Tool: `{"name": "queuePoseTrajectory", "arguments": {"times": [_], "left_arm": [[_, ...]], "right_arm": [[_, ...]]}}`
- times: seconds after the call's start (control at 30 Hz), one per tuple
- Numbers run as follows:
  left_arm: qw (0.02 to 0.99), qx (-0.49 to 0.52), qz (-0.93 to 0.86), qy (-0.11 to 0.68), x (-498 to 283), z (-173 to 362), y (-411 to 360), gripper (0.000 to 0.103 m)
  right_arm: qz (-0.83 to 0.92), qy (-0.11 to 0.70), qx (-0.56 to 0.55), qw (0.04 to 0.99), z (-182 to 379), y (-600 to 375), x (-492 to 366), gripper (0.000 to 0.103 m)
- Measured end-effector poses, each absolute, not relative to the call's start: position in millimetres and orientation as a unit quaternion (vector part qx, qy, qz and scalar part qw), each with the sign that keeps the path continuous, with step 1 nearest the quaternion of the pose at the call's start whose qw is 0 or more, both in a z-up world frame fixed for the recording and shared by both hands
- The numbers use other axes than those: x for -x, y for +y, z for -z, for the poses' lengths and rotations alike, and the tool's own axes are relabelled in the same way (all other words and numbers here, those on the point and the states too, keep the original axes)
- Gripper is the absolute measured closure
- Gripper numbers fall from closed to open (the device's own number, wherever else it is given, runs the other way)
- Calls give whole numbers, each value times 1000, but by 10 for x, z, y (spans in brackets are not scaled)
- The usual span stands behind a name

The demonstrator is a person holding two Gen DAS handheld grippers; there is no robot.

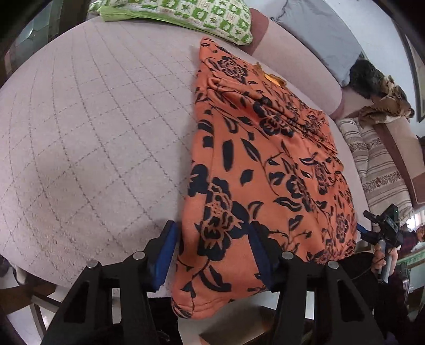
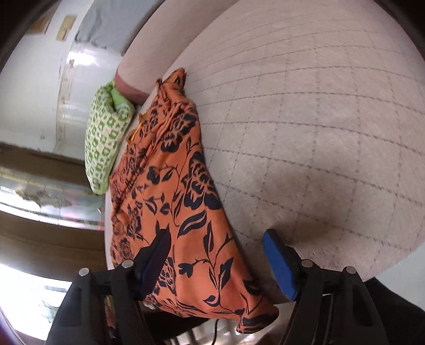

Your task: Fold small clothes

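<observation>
I see an orange garment [image 1: 268, 164] printed with dark navy flowers and leaves, lying on a pale pinkish bed cover [image 1: 87, 138] with a grey diamond grid; far off, a green-and-cream patterned pillow [image 1: 212, 18].

A pale pink quilted cover [image 1: 93, 127], stitched in a grey diamond grid, spreads across the bed. At its far edge lies a green and white patterned pillow [image 1: 212, 18], with a plain green cloth [image 1: 119, 13] tucked against it. A pink bolster [image 1: 297, 66] runs along that far side, and a grey pillow [image 1: 318, 31] rests behind it. Further along sit a dark furry bundle [image 1: 372, 77] and a brown striped blanket [image 1: 379, 169]. A white wall [image 2: 32, 93] rises beyond the bed.
</observation>
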State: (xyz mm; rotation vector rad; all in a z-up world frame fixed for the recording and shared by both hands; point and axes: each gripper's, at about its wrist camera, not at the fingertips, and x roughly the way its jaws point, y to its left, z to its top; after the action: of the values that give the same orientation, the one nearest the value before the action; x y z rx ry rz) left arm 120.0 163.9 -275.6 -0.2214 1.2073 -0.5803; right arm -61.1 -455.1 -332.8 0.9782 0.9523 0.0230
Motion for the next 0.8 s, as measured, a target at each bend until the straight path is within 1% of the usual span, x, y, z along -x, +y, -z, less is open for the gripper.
{"name": "queuePoseTrajectory", "arguments": {"times": [0.03, 0.07, 0.1, 0.13, 0.17, 0.2, 0.23, 0.27, 0.3, 0.37, 0.43, 0.47, 0.5, 0.6, 0.63, 0.67, 0.7, 0.77, 0.8], "left_arm": [[772, 105, 276, 562, -1199, 2770, 1632, 48], [771, 100, 274, 565, -1192, 2774, 1622, 55], [771, 94, 270, 569, -1190, 2772, 1614, 64], [769, 88, 266, 575, -1188, 2782, 1607, 69], [765, 83, 264, 581, -1188, 2791, 1601, 78], [763, 81, 264, 585, -1184, 2801, 1604, 86], [760, 81, 263, 589, -1182, 2811, 1606, 89], [757, 79, 261, 593, -1182, 2819, 1609, 89], [757, 79, 262, 594, -1183, 2816, 1617, 89], [756, 70, 261, 596, -1190, 2810, 1607, 89], [749, 70, 264, 603, -1207, 2825, 1600, 80], [745, 76, 273, 603, -1212, 2815, 1579, 69], [745, 74, 278, 601, -1209, 2805, 1549, 63], [755, 32, 277, 594, -1156, 2787, 1429, 63], [755, 22, 276, 594, -1152, 2783, 1399, 64], [756, 10, 274, 595, -1150, 2776, 1381, 78], [756, -1, 272, 596, -1153, 2778, 1362, 96], [755, -12, 272, 597, -1162, 2782, 1337, 96], [755, -11, 276, 595, -1164, 2775, 1337, 96]], "right_arm": [[-19, 445, -444, 777, 3333, -4526, 603, 32], [-29, 451, -438, 777, 3339, -4487, 598, 35], [-45, 462, -432, 774, 3351, -4421, 579, 43], [-54, 470, -426, 771, 3370, -4370, 569, 50], [-59, 481, -412, 772, 3380, -4297, 546, 54], [-55, 493, -382, 780, 3365, -4198, 529, 64], [-54, 499, -364, 785, 3347, -4139, 518, 74], [-57, 506, -351, 786, 3337, -4078, 500, 81], [-61, 515, -346, 782, 3341, -4029, 484, 91], [-58, 523, -328, 785, 3310, -3954, 470, 91], [-71, 517, -327, 788, 3234, -3918, 467, 92], [-81, 511, -335, 787, 3188, -3922, 462, 92], [-88, 509, -341, 786, 3161, -3931, 454, 92], [-58, 549, -317, 772, 3246, -3928, 384, 87], [-55, 558, -312, 767, 3268, -3871, 350, 81], [-53, 565, -309, 763, 3303, -3851, 341, 79], [-56, 562, -303, 768, 3290, -3823, 339, 74], [-69, 556, -278, 781, 3235, -3755, 325, 74], [-70, 556, -262, 786, 3207, -3719, 316, 79]]}}
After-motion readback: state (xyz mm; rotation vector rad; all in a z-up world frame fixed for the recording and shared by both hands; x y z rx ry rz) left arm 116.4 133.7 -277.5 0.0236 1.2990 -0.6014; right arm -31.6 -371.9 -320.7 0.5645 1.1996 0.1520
